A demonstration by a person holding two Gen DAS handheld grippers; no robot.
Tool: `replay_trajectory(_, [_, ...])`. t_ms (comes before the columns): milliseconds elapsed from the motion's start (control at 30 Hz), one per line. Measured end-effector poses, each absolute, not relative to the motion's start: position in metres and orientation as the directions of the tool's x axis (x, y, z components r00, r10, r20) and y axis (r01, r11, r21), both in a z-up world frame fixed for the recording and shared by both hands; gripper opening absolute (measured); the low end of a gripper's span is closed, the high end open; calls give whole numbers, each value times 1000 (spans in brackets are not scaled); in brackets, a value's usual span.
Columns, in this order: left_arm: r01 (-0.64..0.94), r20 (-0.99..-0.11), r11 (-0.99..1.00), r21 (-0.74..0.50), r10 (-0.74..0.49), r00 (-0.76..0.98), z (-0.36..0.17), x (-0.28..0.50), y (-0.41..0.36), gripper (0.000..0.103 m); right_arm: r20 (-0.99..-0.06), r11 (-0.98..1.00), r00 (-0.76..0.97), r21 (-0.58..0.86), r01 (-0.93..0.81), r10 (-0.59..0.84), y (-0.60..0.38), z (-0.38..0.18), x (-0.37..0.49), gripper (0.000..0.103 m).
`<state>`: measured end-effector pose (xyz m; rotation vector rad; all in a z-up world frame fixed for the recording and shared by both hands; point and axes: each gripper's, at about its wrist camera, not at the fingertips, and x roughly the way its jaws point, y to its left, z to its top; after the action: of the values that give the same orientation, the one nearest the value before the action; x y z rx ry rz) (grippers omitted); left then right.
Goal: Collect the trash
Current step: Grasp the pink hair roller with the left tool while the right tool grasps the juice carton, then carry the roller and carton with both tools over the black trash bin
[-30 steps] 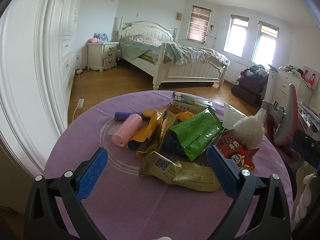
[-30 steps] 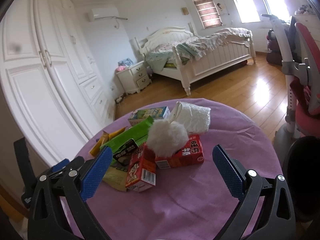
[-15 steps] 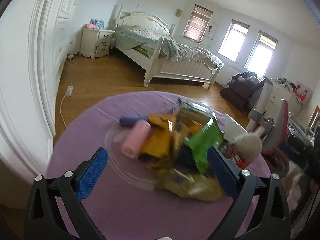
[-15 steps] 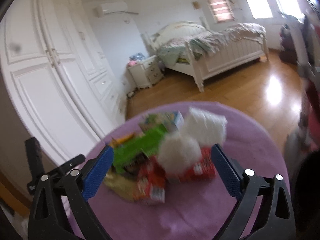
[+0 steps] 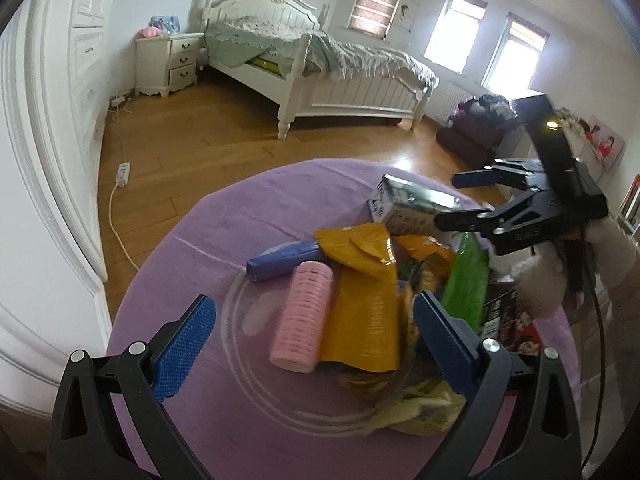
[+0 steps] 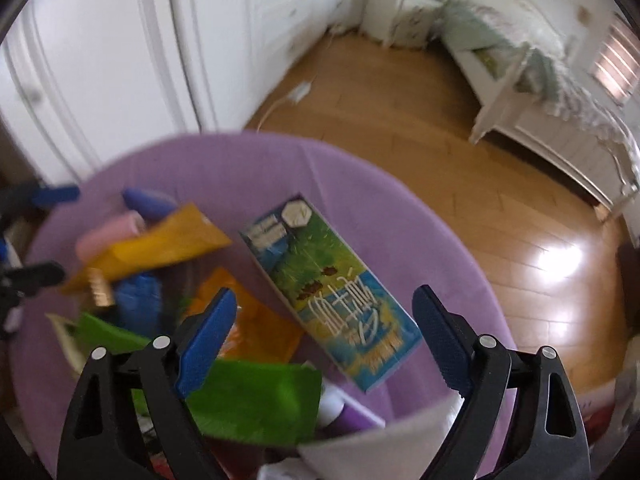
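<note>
Comparing with a second ago, I see both of my grippers have swung in closer over the trash pile on the round purple table [image 5: 240, 216]. My left gripper [image 5: 316, 336] hangs with its blue fingers spread wide, nothing between them; the pink roller [image 5: 302, 314] and the orange wrapper [image 5: 368, 304] now lie in the gap ahead of it, where before the tan wrapper sat there. A blue tube [image 5: 282, 264] lies just behind the roller, touching it. My right gripper [image 6: 324, 336] has moved from the red cartons to above the far side of the pile, and its fingers are also spread, gripping nothing. The milk carton [image 6: 332, 284] lies flat on the cloth between and beyond those fingers, tilted diagonally. A green wrapper [image 6: 256, 400] sits under the left finger [image 6: 204, 340], blurred. In the left wrist view that right gripper [image 5: 468, 196] now shows at the right edge, hovering over the carton [image 5: 412, 208], which it did not earlier. Whether it touches the carton I cannot tell.
</note>
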<state>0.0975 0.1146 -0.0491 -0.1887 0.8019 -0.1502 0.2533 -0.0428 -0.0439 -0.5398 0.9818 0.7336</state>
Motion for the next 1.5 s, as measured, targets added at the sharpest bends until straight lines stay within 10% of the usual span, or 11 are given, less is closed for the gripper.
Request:
replay_trajectory(133, [79, -733, 972, -222, -220, 644, -58, 111, 116, 83, -900, 635, 334, -87, -767, 281, -38, -57, 259, 81])
replay_trajectory(333, [54, -751, 953, -298, -268, 604, -72, 122, 123, 29, -903, 638, 344, -107, -762, 259, -36, -64, 253, 64])
replay_trajectory(667, [66, -625, 933, -354, -288, 726, -19, 66, 126, 29, -734, 693, 449, 42, -719, 510, -84, 27, 214, 57])
replay_trajectory(1100, [358, -514, 864, -353, -499, 698, 43, 34, -15, 29, -279, 579, 548, 636, -510, 789, -311, 76, 87, 52])
replay_trajectory(1400, [501, -600, 795, -344, -596, 534, 9, 66, -151, 29, -492, 734, 596, 624, -267, 635, -384, -27, 29, 50])
replay_trajectory(1500, [494, -617, 798, -346, -590, 521, 1, 60, -161, 29, -510, 795, 647, 542, -271, 568, -389, -39, 21, 80])
